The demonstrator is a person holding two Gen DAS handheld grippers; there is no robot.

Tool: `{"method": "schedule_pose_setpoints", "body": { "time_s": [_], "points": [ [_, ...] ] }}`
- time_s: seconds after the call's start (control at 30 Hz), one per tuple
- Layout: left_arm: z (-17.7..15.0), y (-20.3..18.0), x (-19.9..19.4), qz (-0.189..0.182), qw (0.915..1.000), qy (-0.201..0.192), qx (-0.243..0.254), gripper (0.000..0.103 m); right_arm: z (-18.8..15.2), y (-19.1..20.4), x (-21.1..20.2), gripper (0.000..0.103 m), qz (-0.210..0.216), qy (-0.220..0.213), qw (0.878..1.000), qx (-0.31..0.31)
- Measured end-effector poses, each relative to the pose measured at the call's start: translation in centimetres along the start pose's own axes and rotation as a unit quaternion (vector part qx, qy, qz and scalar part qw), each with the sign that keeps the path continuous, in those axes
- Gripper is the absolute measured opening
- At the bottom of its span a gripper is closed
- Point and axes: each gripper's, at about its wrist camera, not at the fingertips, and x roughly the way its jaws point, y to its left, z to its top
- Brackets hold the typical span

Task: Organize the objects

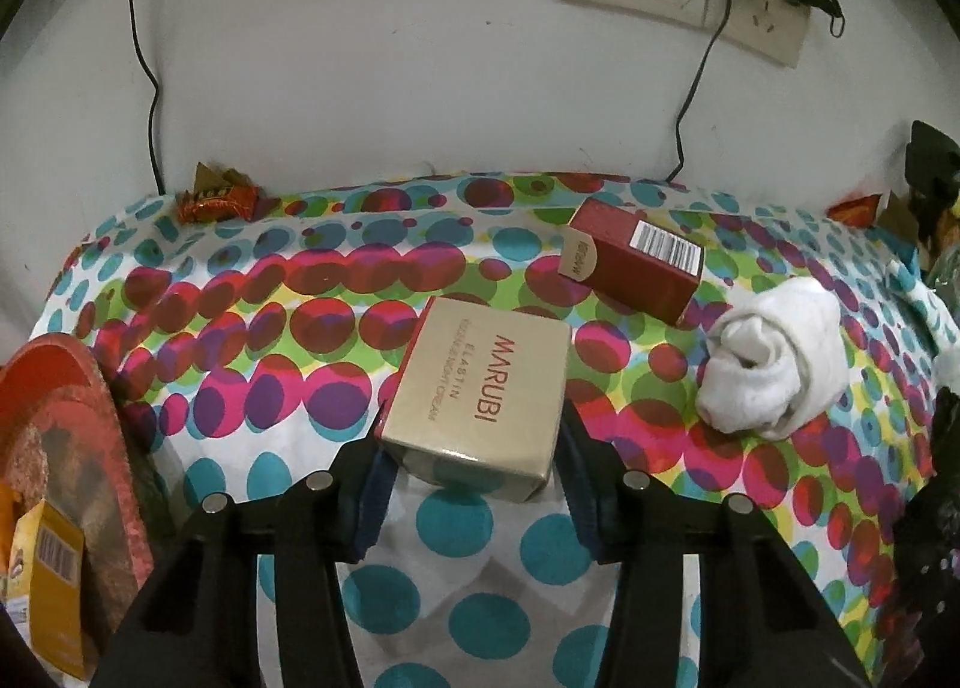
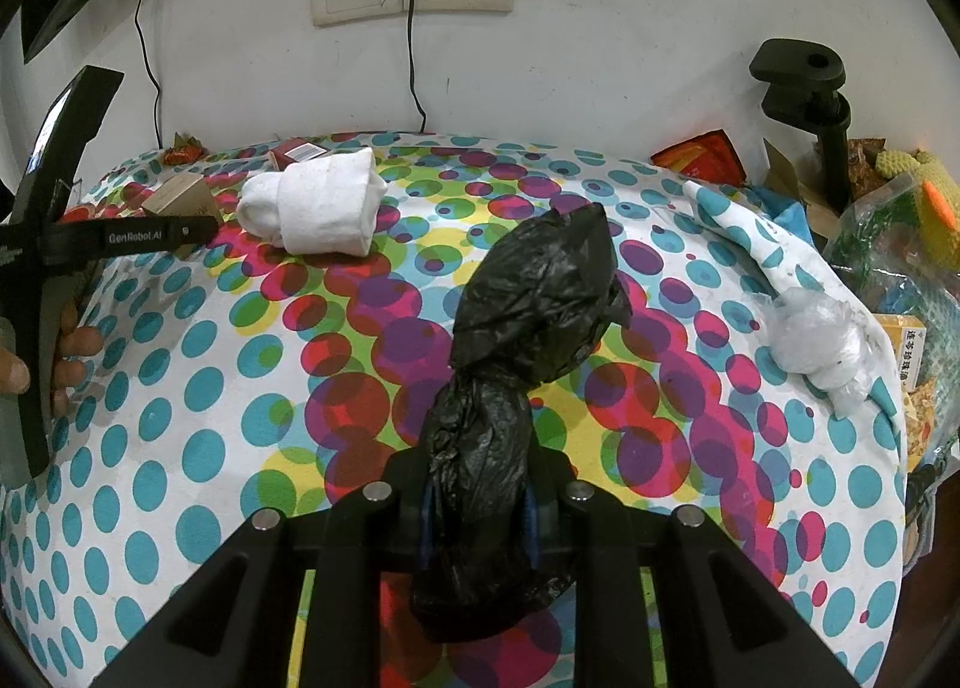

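Left gripper (image 1: 474, 448), jaws narrowed onto the beige cream box (image 1: 480, 394), blue pads against both side faces near its lower end, box lying flat on the dotted cloth (image 1: 456, 556) over the bench, print facing up. Probably light cardboard, stiff at edges, glossy wrap so likely slippery; side faces would cave under hard squeeze, best held low across the two long sides as now. Further back and right, red carton (image 1: 636, 262) lying on its side with barcode up, apart from the beige box; rolled white sock (image 1: 762, 370) just beside it, soft, squashable, grab across the roll's middle. Right gripper (image 2: 477, 514), jaws nearly closed, clamped on the twisted neck of the black plastic bag (image 2: 528, 316); bag limp and crinkly, bulb end ahead of the jaws, whether resting on the cloth or lifted not clear. Thin film, could slide out or tear; neck is the sensible hold. Crumpled clear plastic (image 2: 822, 340) at right cloth edge, untouched.
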Motion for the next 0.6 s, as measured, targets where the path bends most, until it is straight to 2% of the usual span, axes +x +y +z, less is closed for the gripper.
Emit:
{"method": "schedule_pose_setpoints", "body": {
  "time_s": [0.6],
  "points": [
    [-1.1,-0.2,-0.5,0.004,1.0,0.002,-0.001,0.045,-0.1,0.0,0.2,0.023,-0.002,0.0,1.0,-0.002]
  ]
}}
